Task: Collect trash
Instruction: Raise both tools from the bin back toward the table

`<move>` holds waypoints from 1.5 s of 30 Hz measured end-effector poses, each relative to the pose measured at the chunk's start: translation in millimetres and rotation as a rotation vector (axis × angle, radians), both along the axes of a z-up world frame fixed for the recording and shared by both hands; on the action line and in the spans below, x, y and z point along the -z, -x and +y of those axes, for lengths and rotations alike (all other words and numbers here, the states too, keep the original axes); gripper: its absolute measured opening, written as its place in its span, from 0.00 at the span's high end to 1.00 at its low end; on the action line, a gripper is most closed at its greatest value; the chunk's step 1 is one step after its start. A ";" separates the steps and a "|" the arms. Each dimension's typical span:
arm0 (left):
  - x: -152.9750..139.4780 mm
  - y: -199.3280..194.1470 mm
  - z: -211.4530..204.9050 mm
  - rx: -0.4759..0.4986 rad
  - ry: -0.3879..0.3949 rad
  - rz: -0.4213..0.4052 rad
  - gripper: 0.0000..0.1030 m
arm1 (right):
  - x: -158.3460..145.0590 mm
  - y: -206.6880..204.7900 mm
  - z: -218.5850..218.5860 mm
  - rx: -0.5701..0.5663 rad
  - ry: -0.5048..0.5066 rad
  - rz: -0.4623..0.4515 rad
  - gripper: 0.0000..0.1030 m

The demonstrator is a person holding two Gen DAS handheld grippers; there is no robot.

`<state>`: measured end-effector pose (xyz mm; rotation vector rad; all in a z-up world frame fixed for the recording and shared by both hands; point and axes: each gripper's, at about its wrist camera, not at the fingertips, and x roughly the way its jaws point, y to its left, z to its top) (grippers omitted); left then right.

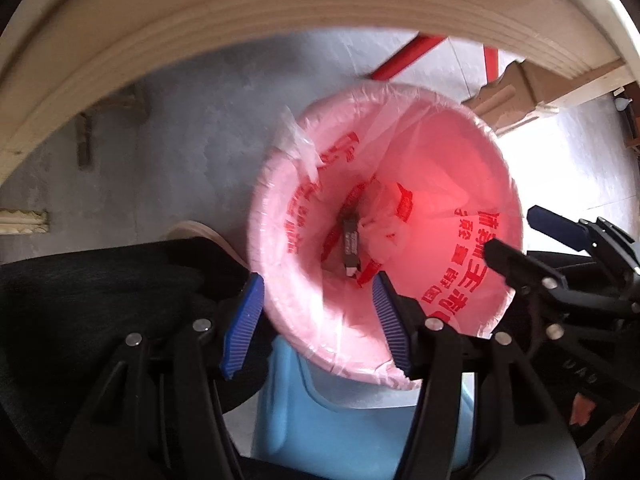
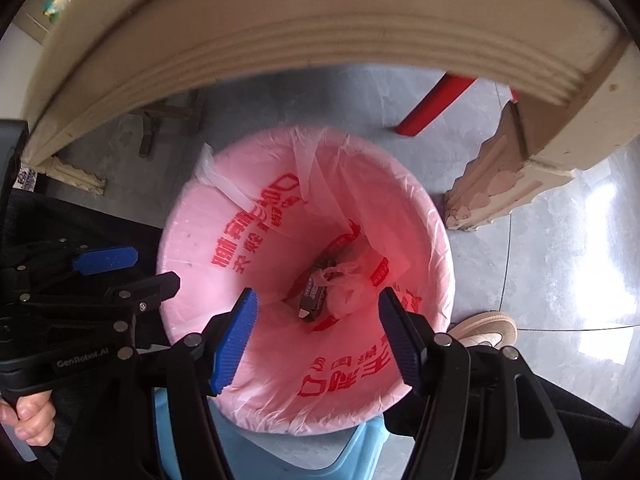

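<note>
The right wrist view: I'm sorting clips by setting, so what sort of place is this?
Probably a lived-in room at home: a pink-lined trash bin on grey floor tiles beside a cream carved table with a chipped leg.

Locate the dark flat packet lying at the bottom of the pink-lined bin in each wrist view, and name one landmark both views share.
Left wrist view: the dark packet lies just right of centre, deep in the bin, left of a crumpled pink bag.
Right wrist view: the dark packet lies slightly below centre, left of that same bag.
Shared landmark: the red chair leg beyond the bin's far rim.
</note>
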<state>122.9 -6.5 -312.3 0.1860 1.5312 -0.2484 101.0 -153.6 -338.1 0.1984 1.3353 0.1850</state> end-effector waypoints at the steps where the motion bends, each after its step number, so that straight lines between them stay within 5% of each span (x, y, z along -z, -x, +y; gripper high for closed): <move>1: -8.9 2.7 1.6 0.004 -0.002 -0.026 0.46 | -11.0 3.5 -1.0 0.007 -0.005 -0.023 0.40; 8: -121.9 13.1 23.3 0.037 0.006 -0.273 0.45 | -110.3 23.2 -3.4 0.024 -0.005 -0.233 0.40; 12: -201.8 4.6 44.6 0.015 0.010 -0.426 0.35 | -174.2 24.6 -10.3 0.040 -0.003 -0.354 0.40; 20: -324.5 -25.5 70.8 -0.022 0.011 -0.588 0.35 | -312.1 13.5 -17.7 0.039 0.009 -0.607 0.33; 23: -356.2 -30.0 72.6 -0.029 -0.014 -0.658 0.35 | -340.8 8.9 -21.0 0.046 -0.001 -0.653 0.33; 29: -378.7 -37.1 68.5 -0.016 0.007 -0.673 0.34 | -369.9 0.3 -24.3 0.058 0.004 -0.693 0.33; 45: -329.2 -86.5 64.2 0.000 -0.041 -0.557 0.34 | -352.5 -38.4 -28.0 0.079 0.005 -0.642 0.33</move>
